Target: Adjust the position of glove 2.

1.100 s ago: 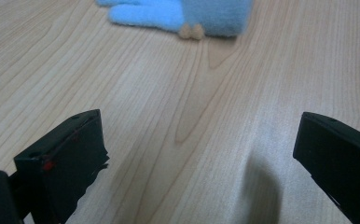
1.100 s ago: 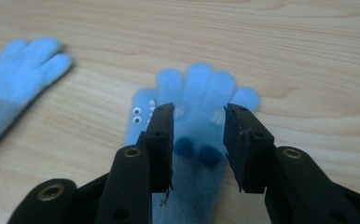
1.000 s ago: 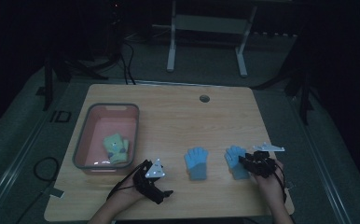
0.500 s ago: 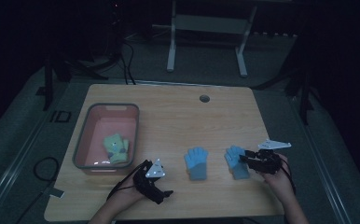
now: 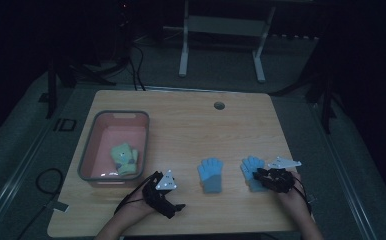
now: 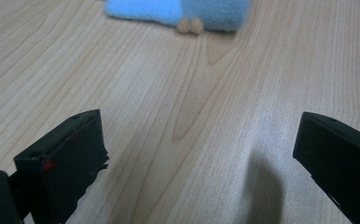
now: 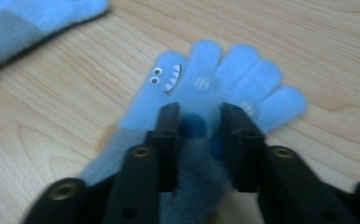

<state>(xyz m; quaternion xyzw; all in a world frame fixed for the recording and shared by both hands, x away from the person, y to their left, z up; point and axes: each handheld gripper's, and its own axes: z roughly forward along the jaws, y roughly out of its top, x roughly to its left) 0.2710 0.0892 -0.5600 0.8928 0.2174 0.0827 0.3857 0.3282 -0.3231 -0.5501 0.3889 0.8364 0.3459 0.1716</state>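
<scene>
- Two blue fleece gloves lie flat, fingers pointing away from me, on the pale wooden surface [image 5: 191,125]; I am working on the right-hand blue glove with a toothed monster face [image 7: 225,84], near the right edge.
- My right tool [image 5: 257,175] sits over the cuff end of this glove. Its jaws have just been closing, and in the right gripper view the grey cuff fabric bunches up between them, so I judge it pinched. The cuff is probably chosen because it gathers easily.
- My left tool [image 5: 177,206] rests near the front edge with its jaws spread wide and nothing between them, only bare wood. It appears to be waiting its turn.
- The second blue glove with a grey cuff [image 5: 210,175] lies between my two tools, apart from both.
- One pink plastic bin with a grey rim [image 5: 88,150] stands at the left; a yellow-green glove [image 5: 124,158] already lies inside, so the blue gloves are most likely meant to go there too.
</scene>
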